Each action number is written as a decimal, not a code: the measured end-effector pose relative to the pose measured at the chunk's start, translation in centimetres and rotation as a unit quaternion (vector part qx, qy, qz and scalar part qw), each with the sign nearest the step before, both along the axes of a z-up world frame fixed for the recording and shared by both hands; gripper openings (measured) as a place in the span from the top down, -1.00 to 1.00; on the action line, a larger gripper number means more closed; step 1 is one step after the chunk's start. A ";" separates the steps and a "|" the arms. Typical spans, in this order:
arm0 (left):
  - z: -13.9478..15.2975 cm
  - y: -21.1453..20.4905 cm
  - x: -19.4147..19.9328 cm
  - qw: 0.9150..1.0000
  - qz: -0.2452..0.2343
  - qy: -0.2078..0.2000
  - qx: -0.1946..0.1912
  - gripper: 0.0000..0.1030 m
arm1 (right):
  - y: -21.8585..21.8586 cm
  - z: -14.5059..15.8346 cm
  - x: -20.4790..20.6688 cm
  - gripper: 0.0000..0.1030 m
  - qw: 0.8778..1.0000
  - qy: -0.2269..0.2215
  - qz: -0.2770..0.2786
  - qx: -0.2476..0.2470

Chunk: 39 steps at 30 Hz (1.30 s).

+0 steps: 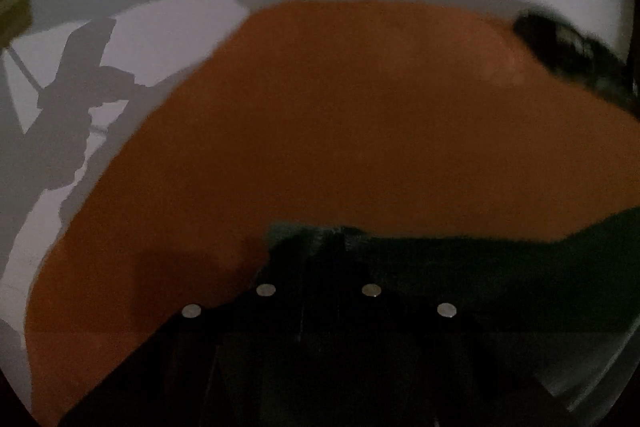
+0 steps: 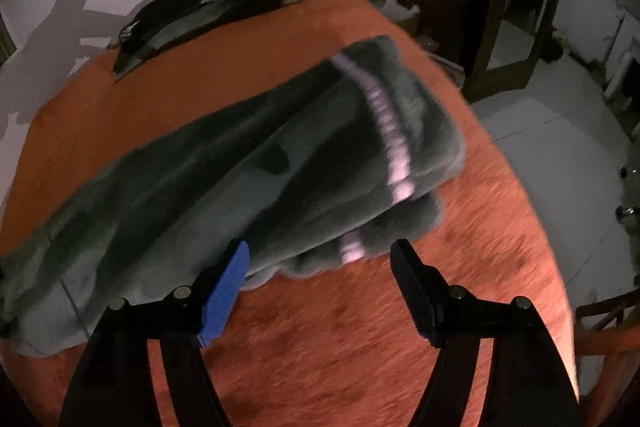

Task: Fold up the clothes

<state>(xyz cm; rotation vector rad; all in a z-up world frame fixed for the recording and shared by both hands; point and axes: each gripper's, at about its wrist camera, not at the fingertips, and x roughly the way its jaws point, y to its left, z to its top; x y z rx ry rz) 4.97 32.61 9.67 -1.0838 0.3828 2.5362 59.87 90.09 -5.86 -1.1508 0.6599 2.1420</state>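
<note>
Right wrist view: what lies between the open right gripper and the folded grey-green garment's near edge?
Only bare orange table cover. The right gripper hangs open just short of the folded grey-green garment, its blue finger pad overlapping the edge in the image.

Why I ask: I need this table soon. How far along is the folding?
Done: the green garment lies doubled over on the orange table. In hand: left tool grips its edge; right tool is open by the fold. Left: probably another fold, perhaps the black garment.
</note>
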 end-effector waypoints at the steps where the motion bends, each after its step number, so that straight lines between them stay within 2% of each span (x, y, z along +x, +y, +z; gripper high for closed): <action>1: 0.9 -0.5 -0.6 1.000 0.012 0.000 0.016 0.78 | -0.3 0.0 -0.3 -0.41 1.000 0.003 0.003 -0.005; 2: 1.2 -0.9 -1.6 0.999 0.038 0.000 0.017 0.98 | -0.6 0.3 -0.9 -0.41 1.000 0.008 0.010 -0.007; 4: 1.5 -1.8 -3.9 0.995 0.096 0.001 0.014 0.98 | -1.3 0.8 -1.7 -0.41 1.000 0.011 0.023 -0.001; 6: 0.3 -3.3 -7.1 0.990 0.123 -0.062 0.034 0.97 | -2.1 1.1 -2.4 -0.41 0.999 0.009 0.036 0.004; 9: -0.3 -5.5 -7.2 0.982 0.112 -0.111 0.103 0.89 | -3.1 0.9 -3.4 -0.41 0.999 0.004 0.053 0.000; 10: -0.4 -6.0 -6.5 0.979 0.086 -0.132 0.129 0.65 | -3.4 0.9 -3.3 -0.41 0.998 0.007 0.056 -0.005; 11: -0.7 -5.8 -5.6 0.982 0.058 -0.136 0.113 0.23 | -3.7 0.9 -3.2 -0.41 0.998 0.010 0.060 -0.011; 13: -1.5 -5.0 -3.7 0.988 0.004 -0.138 0.069 -0.24 | -4.5 0.5 -2.9 -0.41 0.998 0.009 0.066 -0.020; 14: -1.9 -4.6 -2.8 0.989 -0.023 -0.139 0.046 -0.27 | -4.9 0.2 -2.7 -0.41 0.997 0.008 0.069 -0.025; 16: -3.4 -3.5 -0.7 0.989 -0.062 -0.126 -0.045 -0.27 | -5.4 -0.8 -3.0 -0.41 0.997 -0.001 0.070 -0.036; 18: -4.4 -3.9 0.7 0.987 -0.069 -0.121 -0.079 -0.27 | -5.8 -1.7 -3.3 -0.41 0.996 -0.008 0.068 -0.049; 20: -4.2 -6.2 1.0 0.989 -0.055 -0.128 -0.053 -0.28 | -6.3 -2.4 -3.7 -0.41 0.996 -0.010 0.071 -0.062; 21: -4.4 -7.7 1.0 0.989 -0.041 -0.142 -0.022 -0.30 | -6.6 -2.7 -3.9 -0.41 0.995 -0.010 0.074 -0.069; 23: -4.2 -9.0 2.5 0.984 -0.035 -0.171 0.020 -0.31 | -7.4 -2.9 -4.5 -0.41 0.994 -0.014 0.086 -0.065; 24: -4.1 -9.1 3.1 0.984 -0.054 -0.166 0.036 -0.30 | -7.8 -3.0 -4.8 -0.41 0.994 -0.017 0.094 -0.061; 26: -3.9 -9.1 4.3 0.982 -0.097 -0.151 0.065 0.49 | -8.6 -3.1 -5.3 -0.41 0.993 -0.023 0.107 -0.052; 29: -2.4 -9.1 6.5 0.992 -0.082 -0.079 0.054 0.70 | -9.4 -3.4 -6.0 -0.41 0.992 -0.033 0.118 -0.043; 31: -1.1 -9.9 8.3 0.995 -0.060 -0.046 0.071 0.70 | -9.7 -3.5 -6.1 -0.41 0.992 -0.030 0.118 -0.045; 33: 0.4 -11.3 10.7 0.992 -0.051 -0.017 0.117 0.71 | -9.9 -3.4 -6.1 -0.41 0.992 -0.025 0.115 -0.050; 35: 2.8 -12.3 14.9 0.986 -0.074 0.034 0.145 0.71 | -9.9 -3.3 -6.1 -0.41 0.992 -0.022 0.112 -0.054; 36: 3.9 -12.1 18.7 0.981 -0.112 0.070 0.139 0.71 | -10.0 -3.0 -6.0 -0.41 0.992 -0.017 0.109 -0.055; 39: 2.5 -10.4 26.4 0.974 -0.197 0.078 0.083 0.69 | -10.8 -1.5 -6.5 -0.41 0.993 0.005 0.107 -0.055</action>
